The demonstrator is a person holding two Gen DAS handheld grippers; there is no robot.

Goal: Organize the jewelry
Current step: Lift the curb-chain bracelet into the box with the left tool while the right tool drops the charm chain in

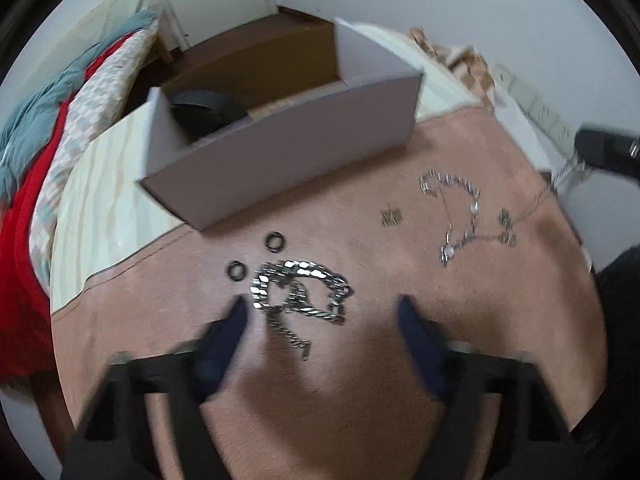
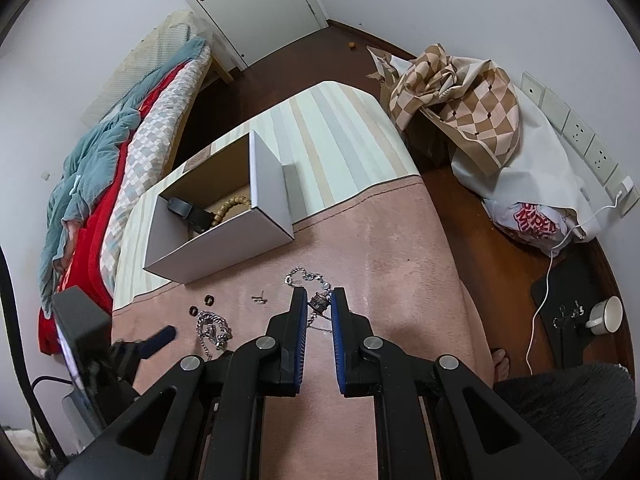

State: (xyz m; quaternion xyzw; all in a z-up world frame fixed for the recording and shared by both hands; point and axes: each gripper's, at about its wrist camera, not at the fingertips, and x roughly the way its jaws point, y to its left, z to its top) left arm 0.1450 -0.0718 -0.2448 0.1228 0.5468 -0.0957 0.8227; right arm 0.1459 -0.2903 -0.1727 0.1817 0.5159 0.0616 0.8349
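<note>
- While left gripper [image 1: 320, 308] hovers with jaws spread, heavy curb chain [image 1: 300, 290] lies bunched on pink cloth [image 1: 360, 380] between its tips.
- Limp, slippery links; judged best pinched at the bunch.
- Right gripper [image 2: 319, 300] jaws nearly together around small pendant [image 2: 319, 302]; firm contact unclear.
- Open box [image 2: 224, 256] sits just beyond.

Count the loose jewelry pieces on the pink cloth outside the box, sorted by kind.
Black rings: 2
Chains: 2, thick chain, thin chain
Small metal piece: 1
Total: 5
The thin chain's pendant sits between the right tool's fingers.
</note>
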